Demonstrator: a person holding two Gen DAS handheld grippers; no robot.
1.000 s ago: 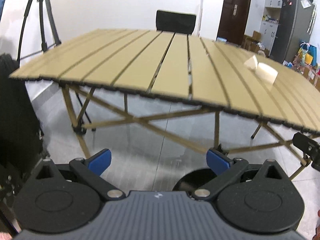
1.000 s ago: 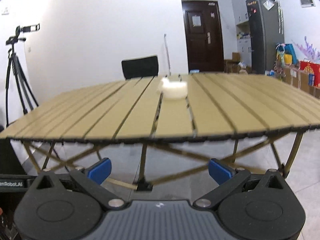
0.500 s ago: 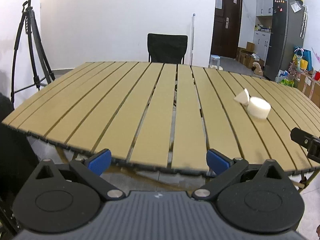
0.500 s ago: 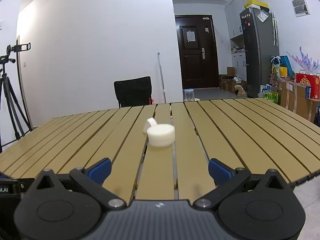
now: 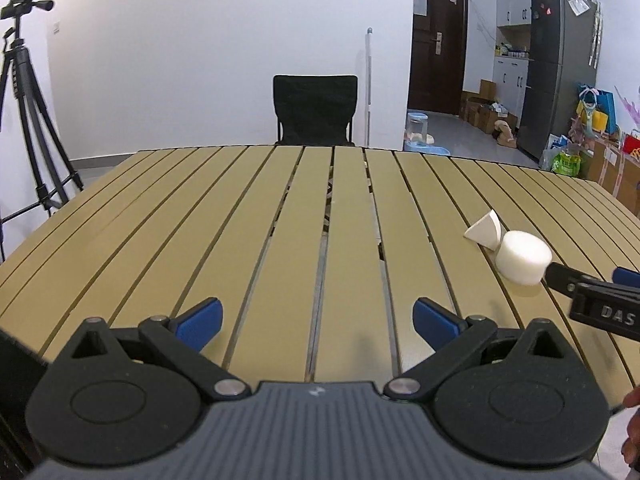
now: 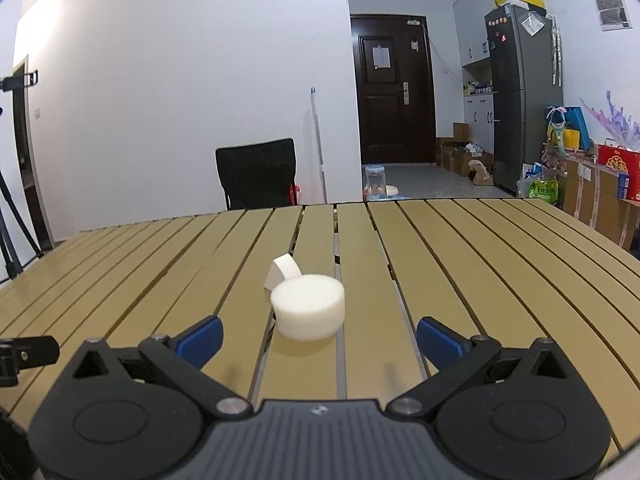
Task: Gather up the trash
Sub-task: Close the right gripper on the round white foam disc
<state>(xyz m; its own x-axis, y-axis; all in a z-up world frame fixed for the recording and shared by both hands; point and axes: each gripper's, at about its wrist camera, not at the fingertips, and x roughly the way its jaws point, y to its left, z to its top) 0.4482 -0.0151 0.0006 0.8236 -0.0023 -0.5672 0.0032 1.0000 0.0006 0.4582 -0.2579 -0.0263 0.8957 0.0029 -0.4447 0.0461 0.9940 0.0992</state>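
Ahead of the right gripper, a white foam disc sits on the slatted counter, a smaller white wedge touching its far side. Both the right gripper and the left gripper hover with fingers spread wide, holding nothing.

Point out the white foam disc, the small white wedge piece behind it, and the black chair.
white foam disc (image 6: 308, 307), right wrist view, on its flat top face.
small white wedge piece (image 6: 283, 273), right wrist view, on its side face.
black chair (image 5: 315, 109), left wrist view, on its backrest.
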